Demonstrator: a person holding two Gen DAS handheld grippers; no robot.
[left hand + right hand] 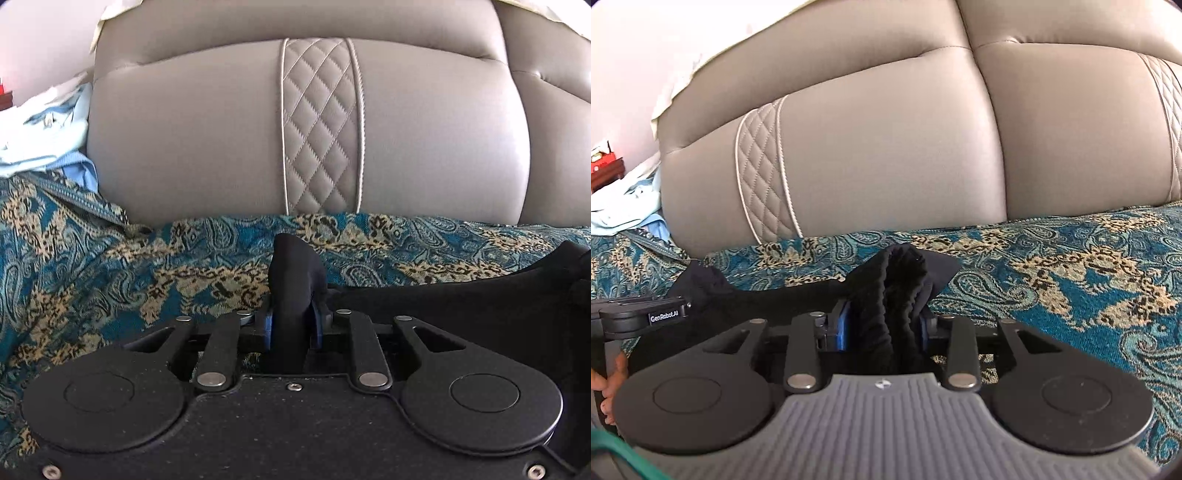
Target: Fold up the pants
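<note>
Pinching a fold of the black fabric pants (297,280) between its blue pads, the left tongs (295,325) sit nearly closed on a thin bunch of cloth that sticks up in front of them. The right tongs (884,325) have a thicker, ribbed-looking wad of the same pants clamped between their pads, so they stand a bit wider. The rest of the garment stretches between the two, dark and flat, just above the teal-and-gold paisley sofa throw (110,266).

Right behind the cloth is the grey-beige leather sofa backrest (207,140) with its quilted diamond strip (321,125), so forward room is tight. To the left there's a crumpled pale blue garment (44,129) on the throw, well apart from the pants. On the right side the throw is open and flat.

Both tongs point forward and tilt down toward the seat. In the right wrist view the left one shows side-on at the left edge, with fingers (607,384) of the person's hand wrapped round its handle.
</note>
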